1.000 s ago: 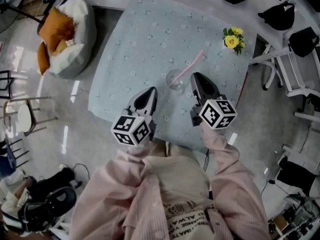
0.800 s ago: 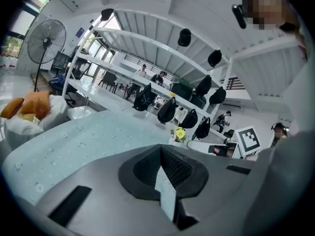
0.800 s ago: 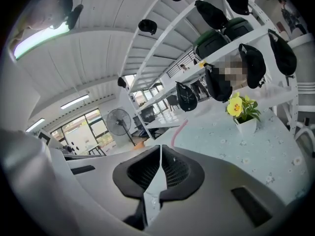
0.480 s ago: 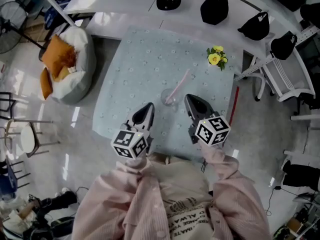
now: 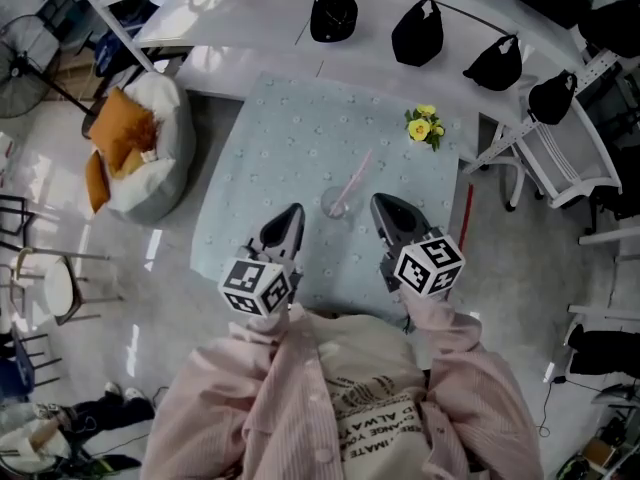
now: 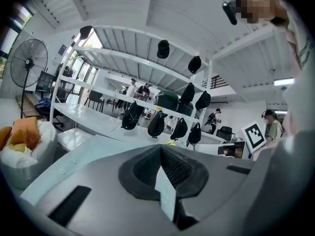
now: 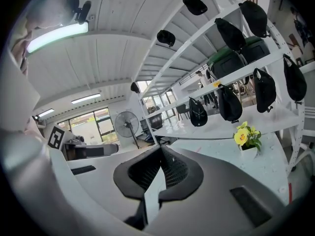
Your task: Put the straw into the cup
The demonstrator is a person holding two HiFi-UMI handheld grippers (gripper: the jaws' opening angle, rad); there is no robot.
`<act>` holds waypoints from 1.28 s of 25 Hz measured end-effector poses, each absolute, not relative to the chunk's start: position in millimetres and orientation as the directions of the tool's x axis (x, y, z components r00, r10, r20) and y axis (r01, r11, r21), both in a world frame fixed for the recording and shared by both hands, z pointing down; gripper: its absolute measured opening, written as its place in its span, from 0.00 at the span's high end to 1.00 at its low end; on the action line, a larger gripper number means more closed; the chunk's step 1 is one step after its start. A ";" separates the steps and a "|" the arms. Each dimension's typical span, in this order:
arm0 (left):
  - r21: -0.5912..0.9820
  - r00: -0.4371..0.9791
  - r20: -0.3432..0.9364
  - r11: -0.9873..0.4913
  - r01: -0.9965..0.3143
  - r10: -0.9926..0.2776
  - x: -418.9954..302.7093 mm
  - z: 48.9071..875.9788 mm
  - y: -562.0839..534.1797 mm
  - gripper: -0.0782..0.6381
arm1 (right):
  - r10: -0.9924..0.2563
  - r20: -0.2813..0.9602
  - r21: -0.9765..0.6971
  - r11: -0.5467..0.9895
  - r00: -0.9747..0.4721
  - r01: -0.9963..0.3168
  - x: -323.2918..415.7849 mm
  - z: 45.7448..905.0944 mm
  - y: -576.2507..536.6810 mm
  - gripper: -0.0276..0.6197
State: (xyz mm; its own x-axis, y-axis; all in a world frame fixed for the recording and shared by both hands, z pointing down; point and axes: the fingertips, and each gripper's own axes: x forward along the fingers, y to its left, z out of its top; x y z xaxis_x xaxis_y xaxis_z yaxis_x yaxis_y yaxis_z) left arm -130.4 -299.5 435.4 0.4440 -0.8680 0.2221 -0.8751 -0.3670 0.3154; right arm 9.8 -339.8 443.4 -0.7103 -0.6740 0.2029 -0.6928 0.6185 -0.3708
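Left gripper (image 5: 291, 214) and right gripper (image 5: 382, 204) closed, near-level; cup (image 5: 337, 205) between

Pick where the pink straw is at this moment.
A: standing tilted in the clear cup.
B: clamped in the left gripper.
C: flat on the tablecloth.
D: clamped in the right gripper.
A: the straw leans out of the cup, while the left gripper and right gripper are shut and empty.

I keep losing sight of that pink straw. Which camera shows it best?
The head view: there the pink straw leans out of the clear cup, seen whole from above. Neither the left gripper view nor the right gripper view shows it at all.
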 end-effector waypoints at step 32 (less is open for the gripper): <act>0.219 0.327 0.192 -0.284 -0.933 -0.925 -170.5 415.0 -302.8 0.89 | -0.745 0.149 -0.301 0.593 -0.651 -0.747 32.6 417.2 -348.2 0.96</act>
State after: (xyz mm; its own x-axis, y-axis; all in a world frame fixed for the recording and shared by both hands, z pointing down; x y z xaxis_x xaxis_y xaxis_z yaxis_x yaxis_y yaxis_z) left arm -170.5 -302.8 415.0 0.3265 -0.9254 0.1924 -0.9334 -0.2838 0.2194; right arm 32.6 -348.2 417.2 -0.6506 -0.7446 0.1489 -0.7472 0.5927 -0.3008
